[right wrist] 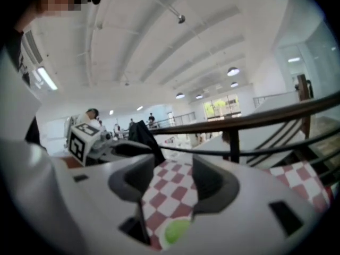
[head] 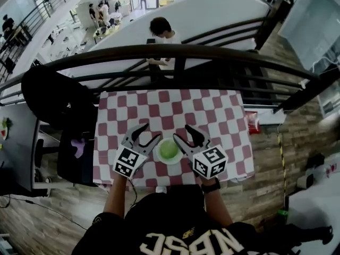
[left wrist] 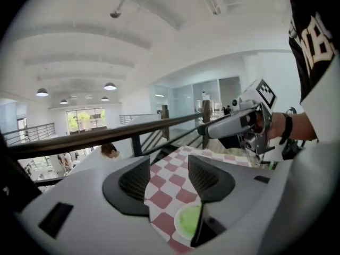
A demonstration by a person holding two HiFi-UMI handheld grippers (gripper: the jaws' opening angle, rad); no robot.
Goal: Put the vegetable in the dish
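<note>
A small white dish [head: 161,156] stands on the red-and-white checked table [head: 170,108], near its front edge. A round green vegetable [head: 169,151] lies in it. My left gripper [head: 150,133] is just left of the dish, open, with nothing between its jaws. My right gripper [head: 186,134] is just right of the dish, also open and empty. In the left gripper view the dish [left wrist: 181,230] and green vegetable [left wrist: 188,219] show low between the jaws, with the right gripper [left wrist: 234,122] beyond. The right gripper view shows the vegetable [right wrist: 175,231] below its jaws and the left gripper [right wrist: 106,142] at left.
A dark railing [head: 175,52] runs behind the table, with stairs and a person below it. A black chair with dark cloth [head: 58,102] stands left of the table. A red packet [head: 252,122] lies at the table's right edge.
</note>
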